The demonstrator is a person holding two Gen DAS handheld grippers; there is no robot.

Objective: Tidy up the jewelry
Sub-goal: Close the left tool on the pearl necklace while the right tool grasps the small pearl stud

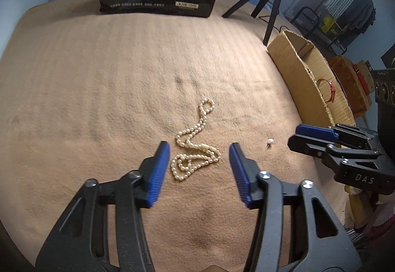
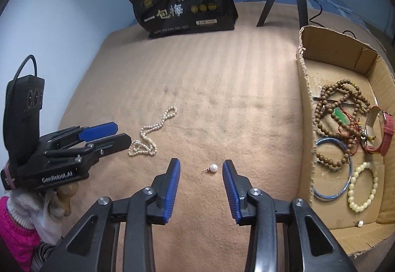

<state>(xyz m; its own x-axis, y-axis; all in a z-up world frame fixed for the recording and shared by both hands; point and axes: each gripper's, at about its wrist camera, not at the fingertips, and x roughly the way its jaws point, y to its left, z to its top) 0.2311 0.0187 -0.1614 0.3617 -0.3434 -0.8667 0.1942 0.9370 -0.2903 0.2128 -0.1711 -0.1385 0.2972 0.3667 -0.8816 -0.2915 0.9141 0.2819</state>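
the pearl necklace (image 1: 197, 146) lies loose on the tan blanket (image 1: 86, 89), directly ahead of the left gripper (image 1: 199, 151) and between the lines of its two blue fingers (image 1: 160, 166). its heaped loops sit nearest the fingertips and a thin tail runs away toward the far side, so its long axis points roughly the way the gripper points, leaning slightly right. the left jaws stand wide apart, holding and touching nothing; the heap fits inside the gap, though whether the tips are down at blanket level cannot be told.

the pearl earring (image 2: 212, 168) lies just ahead of the right gripper (image 2: 201, 168), between its fingertips and a little nearer the right one, its short pin pointing left across the gap. the right jaws are also released, wide and empty, with nothing touching the pads.

each gripper is the nearer one to its own piece. the cardboard box (image 2: 305, 109) stands at the right edge of the blanket, closer to the right gripper, already holding wooden beads (image 2: 340, 109), a blue bangle (image 2: 321, 193), a pale bracelet (image 2: 355, 188) and a red-strapped watch (image 2: 385, 134). the earring looks the shorter carry.
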